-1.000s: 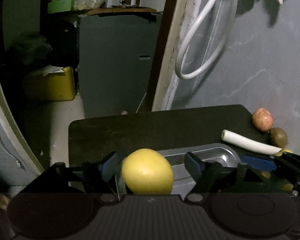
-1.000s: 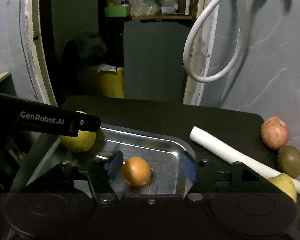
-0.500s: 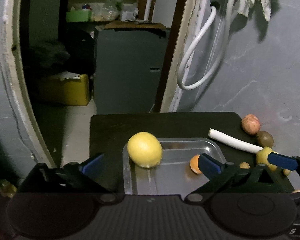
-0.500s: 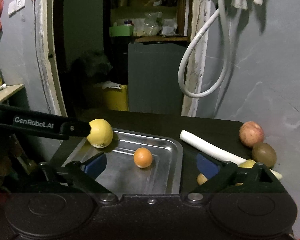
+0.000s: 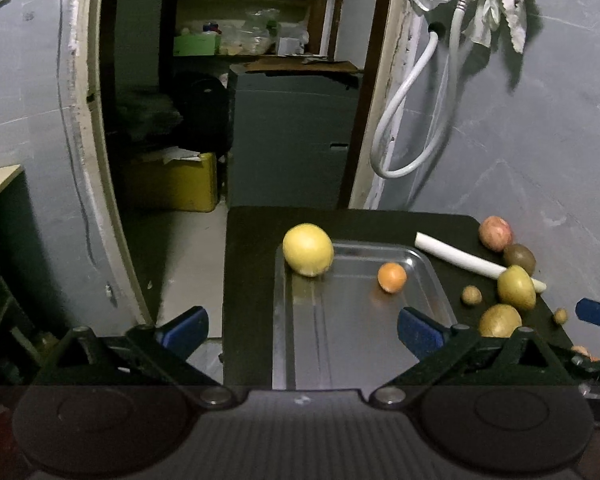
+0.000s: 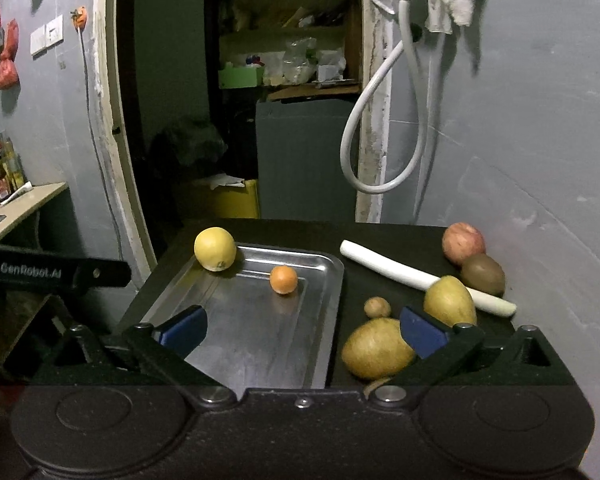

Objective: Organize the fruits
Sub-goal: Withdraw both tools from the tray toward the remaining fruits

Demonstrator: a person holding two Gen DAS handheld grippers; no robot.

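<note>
A steel tray [image 5: 324,352] [image 6: 324,320] lies on a small black table [image 5: 252,280] [image 6: 372,232]. A yellow citrus [image 5: 308,250] [image 6: 215,249] sits in the tray's far left corner, and a small orange [image 5: 392,277] [image 6: 283,279] lies right of it. On the table to the right lie an apple [image 5: 495,233] [image 6: 463,243], a kiwi [image 5: 519,258] [image 6: 482,274], two yellowish fruits [image 6: 449,301] [image 6: 376,348] and a small brown one [image 6: 377,307]. My left gripper [image 5: 302,330] and right gripper [image 6: 302,330] are open and empty, above the tray's near end.
A white leek stalk [image 5: 460,258] [image 6: 416,276] lies across the table's right side. A grey wall [image 5: 540,160] stands behind, with a hanging white hose [image 5: 408,128]. A dark doorway, a grey cabinet [image 5: 292,140] and a yellow box [image 5: 172,180] are behind the table.
Both grippers let go and pulled back and up from the tray. The yellow citrus and the orange now lie free in the tray, and both jaws have opened wide.
</note>
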